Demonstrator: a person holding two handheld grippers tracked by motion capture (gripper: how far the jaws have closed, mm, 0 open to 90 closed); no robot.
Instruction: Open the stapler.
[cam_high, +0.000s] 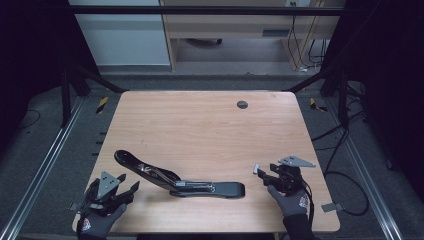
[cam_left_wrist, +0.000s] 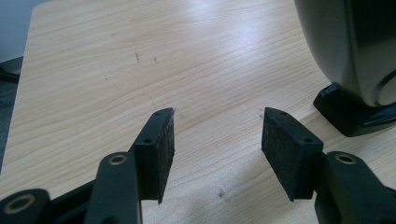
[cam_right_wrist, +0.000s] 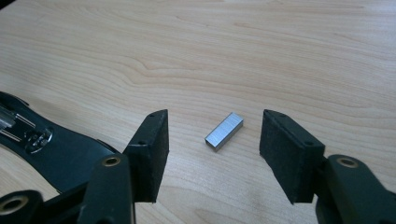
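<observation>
A black stapler (cam_high: 175, 181) lies swung open flat on the wooden table (cam_high: 200, 125), its silver staple channel facing up. Right of it a small silver strip of staples (cam_right_wrist: 224, 131) rests on the wood. My right gripper (cam_right_wrist: 214, 135) stands open around that strip, and neither pad touches it. In the high view the right gripper (cam_high: 263, 172) sits at the front right with the strip of staples (cam_high: 256, 168) at its tips. My left gripper (cam_left_wrist: 217, 135) is open over bare wood, with the stapler's (cam_left_wrist: 355, 56) end close on its right. The left gripper (cam_high: 127, 184) sits at the front left.
A dark round grommet hole (cam_high: 242, 104) sits near the table's far edge. Gloved hands (cam_high: 290, 202) hold both grippers at the near edge. Metal frame rails (cam_high: 45, 165) and loose cables (cam_high: 345, 185) run along both sides of the table on the floor.
</observation>
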